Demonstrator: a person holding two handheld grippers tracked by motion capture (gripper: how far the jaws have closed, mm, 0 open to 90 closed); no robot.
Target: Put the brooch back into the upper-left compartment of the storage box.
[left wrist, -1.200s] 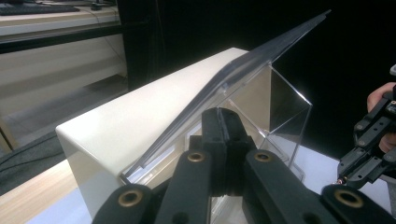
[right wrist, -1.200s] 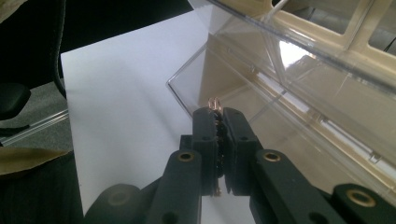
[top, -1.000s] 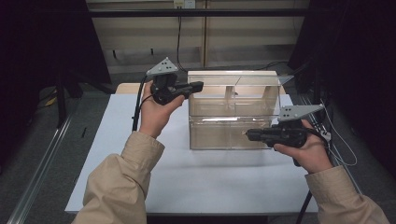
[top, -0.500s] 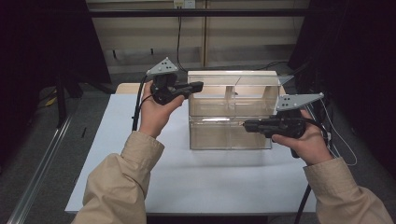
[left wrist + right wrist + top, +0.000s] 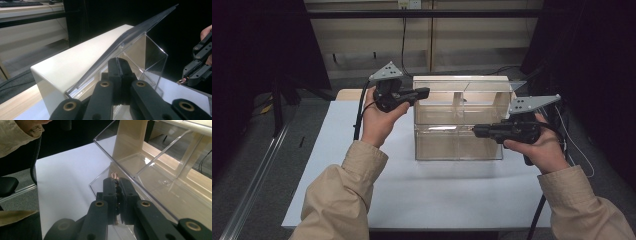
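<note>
Clear case (image 5: pixel 459 137) sits mid-desk (image 5: pixel 337 165), lid propped up. Left gripper (image 5: pixel 424 92) at case's top-left edge, jaws closed, empty. Right gripper (image 5: pixel 476 131) at case's front right — jaws pinch small copper-coloured bit (image 5: pixel 114 175). Placing step, I judge — next: lift over rim, release inside.

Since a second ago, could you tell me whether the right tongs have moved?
Yes. The right tongs have slid slightly left across the front of the clear box, which stayed put on the table.
</note>
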